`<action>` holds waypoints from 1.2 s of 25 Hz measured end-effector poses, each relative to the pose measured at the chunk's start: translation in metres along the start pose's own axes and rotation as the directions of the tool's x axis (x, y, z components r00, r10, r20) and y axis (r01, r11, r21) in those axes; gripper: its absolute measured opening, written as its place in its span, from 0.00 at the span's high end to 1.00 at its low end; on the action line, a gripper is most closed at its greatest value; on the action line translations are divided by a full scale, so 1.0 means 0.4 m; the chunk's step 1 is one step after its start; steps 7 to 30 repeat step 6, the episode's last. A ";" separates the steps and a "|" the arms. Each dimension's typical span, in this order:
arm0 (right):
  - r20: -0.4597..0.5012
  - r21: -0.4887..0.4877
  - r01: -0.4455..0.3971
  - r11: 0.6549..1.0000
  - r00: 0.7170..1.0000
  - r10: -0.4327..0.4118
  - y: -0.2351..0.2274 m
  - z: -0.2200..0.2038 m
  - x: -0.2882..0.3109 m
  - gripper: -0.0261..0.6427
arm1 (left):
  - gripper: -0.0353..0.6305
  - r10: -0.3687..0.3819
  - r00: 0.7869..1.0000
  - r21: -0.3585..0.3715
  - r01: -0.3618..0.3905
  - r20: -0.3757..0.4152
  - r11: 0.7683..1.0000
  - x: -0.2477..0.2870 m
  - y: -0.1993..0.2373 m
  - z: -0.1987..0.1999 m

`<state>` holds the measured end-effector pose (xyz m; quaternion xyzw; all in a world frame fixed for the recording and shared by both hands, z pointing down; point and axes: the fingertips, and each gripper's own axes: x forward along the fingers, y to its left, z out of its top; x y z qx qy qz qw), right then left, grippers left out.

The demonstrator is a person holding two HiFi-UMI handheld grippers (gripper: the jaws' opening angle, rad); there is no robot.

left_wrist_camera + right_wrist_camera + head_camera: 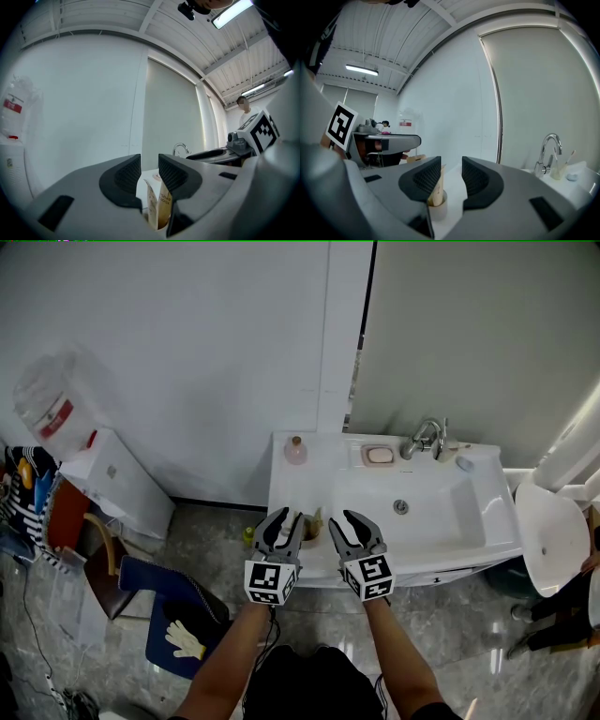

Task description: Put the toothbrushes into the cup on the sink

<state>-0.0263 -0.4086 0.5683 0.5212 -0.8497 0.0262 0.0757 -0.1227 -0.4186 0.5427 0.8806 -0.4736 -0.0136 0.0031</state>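
A small pale cup [314, 527] stands on the front left ledge of the white sink [441, 517], with brown paper toothbrush packs upright in it. My left gripper [284, 521] hangs just left of the cup and my right gripper [357, 523] just right of it; both are slightly open and hold nothing. In the left gripper view the cup's packs [160, 204] show just beyond the gap of the left gripper [150, 169]. The right gripper view has the cup [437, 209] below and left of the right gripper [451, 171].
A faucet [427, 439], a pink soap dish [379, 456] and a small pink bottle [296, 450] line the sink's back edge. A white chair [551, 531] stands to the right. At lower left lies a blue seat with a glove [185, 641], with a water dispenser [56, 409] behind.
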 end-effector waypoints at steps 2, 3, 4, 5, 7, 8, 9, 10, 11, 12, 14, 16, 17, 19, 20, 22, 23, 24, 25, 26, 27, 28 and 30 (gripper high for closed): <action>-0.002 0.000 -0.001 1.000 1.000 0.001 -0.002 0.010 0.000 0.73 | 0.77 0.005 1.000 -0.002 -0.005 -0.002 1.000 0.001 0.002 0.007; -0.002 -0.001 -0.003 1.000 1.000 0.003 -0.002 0.016 0.001 0.73 | 0.77 0.009 1.000 -0.003 -0.009 -0.002 1.000 0.001 0.003 0.012; -0.002 -0.002 -0.005 1.000 1.000 0.005 -0.002 0.021 0.002 0.73 | 0.77 0.013 1.000 -0.004 -0.013 -0.003 1.000 0.001 0.005 0.017; -0.003 -0.003 -0.008 1.000 1.000 0.008 -0.001 0.027 0.002 0.73 | 0.77 0.017 1.000 -0.006 -0.017 -0.004 1.000 0.001 0.007 0.022; -0.005 -0.004 -0.010 1.000 1.000 0.010 0.000 0.031 0.002 0.73 | 0.77 0.021 1.000 -0.009 -0.021 -0.005 1.000 0.000 0.008 0.027; -0.005 -0.004 -0.010 1.000 1.000 0.010 0.000 0.031 0.002 0.73 | 0.77 0.021 1.000 -0.009 -0.021 -0.005 1.000 0.000 0.008 0.027; -0.005 -0.004 -0.010 1.000 1.000 0.010 0.000 0.031 0.002 0.73 | 0.77 0.021 1.000 -0.009 -0.021 -0.005 1.000 0.000 0.008 0.027; -0.005 -0.004 -0.010 1.000 1.000 0.010 0.000 0.031 0.002 0.73 | 0.77 0.021 1.000 -0.009 -0.021 -0.005 1.000 0.000 0.008 0.027; -0.005 -0.004 -0.010 1.000 1.000 0.010 0.000 0.031 0.002 0.73 | 0.77 0.021 1.000 -0.009 -0.021 -0.005 1.000 0.000 0.008 0.027; -0.005 -0.004 -0.010 1.000 1.000 0.010 0.000 0.031 0.002 0.73 | 0.77 0.021 1.000 -0.009 -0.021 -0.005 1.000 0.000 0.008 0.027; -0.005 -0.004 -0.010 1.000 1.000 0.010 0.000 0.031 0.002 0.73 | 0.77 0.021 1.000 -0.009 -0.021 -0.005 1.000 0.000 0.008 0.027; -0.005 -0.004 -0.010 1.000 1.000 0.010 0.000 0.031 0.002 0.73 | 0.77 0.021 1.000 -0.009 -0.021 -0.005 1.000 0.000 0.008 0.027; -0.005 -0.004 -0.010 1.000 1.000 0.010 0.000 0.031 0.002 0.73 | 0.77 0.021 1.000 -0.009 -0.021 -0.005 1.000 0.000 0.008 0.027; -0.005 -0.004 -0.010 1.000 1.000 0.010 0.000 0.031 0.002 0.73 | 0.77 0.021 1.000 -0.009 -0.021 -0.005 1.000 0.000 0.008 0.027; -0.005 -0.004 -0.010 1.000 1.000 0.010 0.000 0.031 0.002 0.73 | 0.77 0.021 1.000 -0.009 -0.021 -0.005 1.000 0.000 0.008 0.027; -0.005 -0.004 -0.010 1.000 1.000 0.010 0.000 0.031 0.002 0.73 | 0.77 0.021 1.000 -0.009 -0.021 -0.005 1.000 0.000 0.008 0.027; -0.005 -0.004 -0.010 1.000 1.000 0.010 0.000 0.031 0.002 0.73 | 0.77 0.021 1.000 -0.009 -0.021 -0.005 1.000 0.000 0.008 0.027; -0.005 -0.004 -0.010 1.000 1.000 0.010 0.000 0.031 0.002 0.73 | 0.77 0.021 1.000 -0.009 -0.021 -0.005 1.000 0.000 0.008 0.027; -0.005 -0.004 -0.010 1.000 1.000 0.010 0.000 0.031 0.002 0.73 | 0.77 0.021 1.000 -0.009 -0.021 -0.005 1.000 0.000 0.008 0.027; -0.005 -0.004 -0.010 1.000 1.000 0.010 0.000 0.031 0.002 0.73 | 0.77 0.021 1.000 -0.009 -0.021 -0.005 1.000 0.000 0.008 0.027; -0.005 -0.004 -0.010 1.000 1.000 0.010 0.000 0.031 0.002 0.73 | 0.77 0.021 1.000 -0.009 -0.021 -0.005 1.000 0.000 0.008 0.027; -0.005 -0.004 -0.010 1.000 1.000 0.010 0.000 0.031 0.002 0.73 | 0.77 0.021 1.000 -0.009 -0.021 -0.005 1.000 0.000 0.008 0.027; -0.005 -0.004 -0.010 1.000 1.000 0.010 0.000 0.031 0.002 0.73 | 0.77 0.021 1.000 -0.009 -0.021 -0.005 1.000 0.000 0.008 0.027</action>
